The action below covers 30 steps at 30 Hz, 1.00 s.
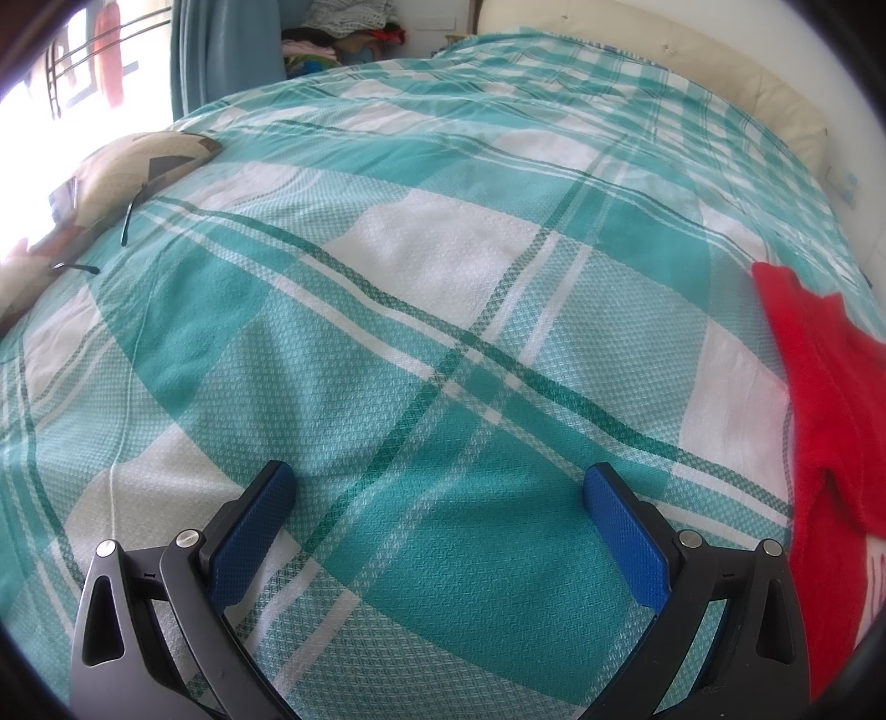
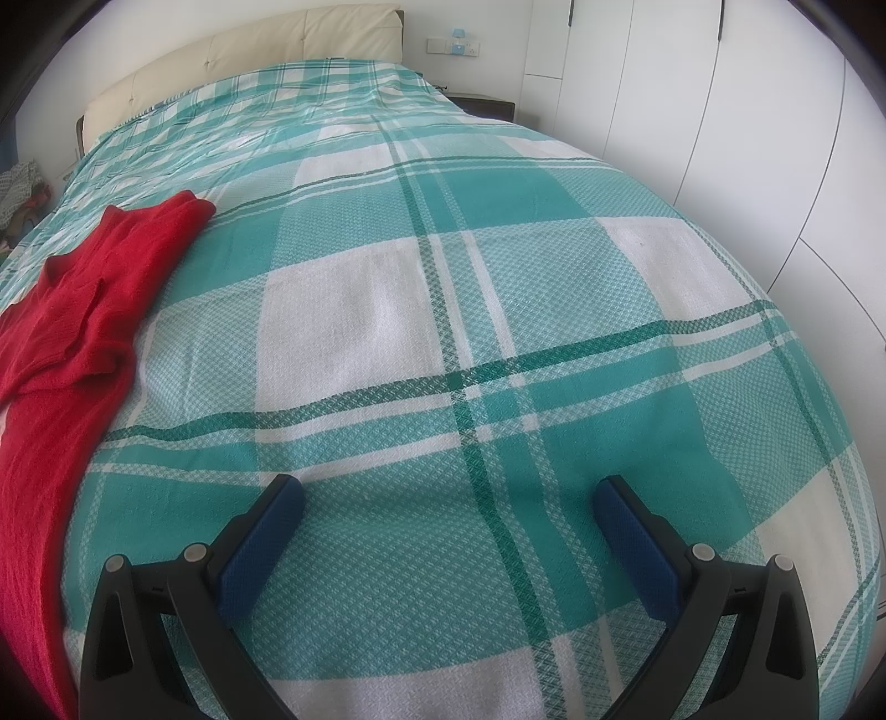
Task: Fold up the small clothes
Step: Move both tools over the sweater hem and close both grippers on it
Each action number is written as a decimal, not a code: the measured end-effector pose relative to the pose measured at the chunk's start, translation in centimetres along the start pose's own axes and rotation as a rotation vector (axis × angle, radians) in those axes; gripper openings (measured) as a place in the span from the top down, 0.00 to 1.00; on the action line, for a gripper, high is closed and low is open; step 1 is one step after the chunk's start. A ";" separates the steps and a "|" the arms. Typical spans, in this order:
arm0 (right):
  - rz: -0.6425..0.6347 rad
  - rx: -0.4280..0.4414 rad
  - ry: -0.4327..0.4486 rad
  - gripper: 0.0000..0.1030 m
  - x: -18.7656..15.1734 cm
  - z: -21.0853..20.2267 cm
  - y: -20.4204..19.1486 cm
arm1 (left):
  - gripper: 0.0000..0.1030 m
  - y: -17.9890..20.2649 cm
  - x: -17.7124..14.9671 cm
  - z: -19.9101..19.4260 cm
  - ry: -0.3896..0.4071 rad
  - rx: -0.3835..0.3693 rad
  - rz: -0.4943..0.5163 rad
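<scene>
A small red knitted garment (image 1: 825, 421) lies spread on the teal and white checked bedspread (image 1: 443, 288), at the right edge of the left wrist view. It lies along the left edge of the right wrist view (image 2: 77, 327), one sleeve reaching up and right. My left gripper (image 1: 440, 482) is open and empty, low over the bedspread, well left of the garment. My right gripper (image 2: 448, 493) is open and empty, low over the bedspread (image 2: 498, 310), to the right of the garment.
A patterned cushion (image 1: 127, 171) and a dark cable lie at the bed's left edge by the window. A cream headboard (image 2: 243, 61) is at the far end. White wardrobe doors (image 2: 736, 122) stand along the right. A heap of clothes (image 1: 343, 33) sits beyond the bed.
</scene>
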State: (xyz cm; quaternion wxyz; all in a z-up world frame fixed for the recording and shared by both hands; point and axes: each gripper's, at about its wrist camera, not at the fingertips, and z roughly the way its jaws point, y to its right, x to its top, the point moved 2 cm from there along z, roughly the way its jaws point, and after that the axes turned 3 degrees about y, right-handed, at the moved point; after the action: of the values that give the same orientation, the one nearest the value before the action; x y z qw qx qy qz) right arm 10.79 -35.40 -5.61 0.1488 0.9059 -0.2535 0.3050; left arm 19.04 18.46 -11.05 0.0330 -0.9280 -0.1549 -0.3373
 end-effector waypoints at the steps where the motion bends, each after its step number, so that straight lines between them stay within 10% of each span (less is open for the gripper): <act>1: 0.000 0.000 0.000 0.00 0.0 0.0 0.0 | 0.00 0.0 0.0 0.0 0.000 -0.001 -0.001; 15: -0.002 -0.001 0.000 0.00 0.0 0.0 0.0 | 0.00 0.5 -0.2 0.0 -0.001 0.039 -0.012; 22: -0.015 0.036 -0.014 0.00 0.5 0.0 0.3 | 0.01 0.1 -1.1 -4.5 -0.042 -0.211 -0.043; 25: -0.004 0.169 -0.007 0.00 0.1 -3.0 0.7 | 0.01 1.2 -3.6 -8.8 -0.094 -0.339 0.061; 30: -0.108 0.706 -0.045 0.00 -4.8 -13.4 -2.0 | 0.01 3.1 -11.5 -15.8 -0.197 -0.532 0.277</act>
State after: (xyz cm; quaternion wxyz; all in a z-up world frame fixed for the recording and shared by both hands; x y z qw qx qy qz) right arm 2.18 -26.30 1.48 -0.1633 0.9201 -0.0874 0.3453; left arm 1.93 9.87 -6.09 -0.1805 -0.9446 0.0640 -0.2666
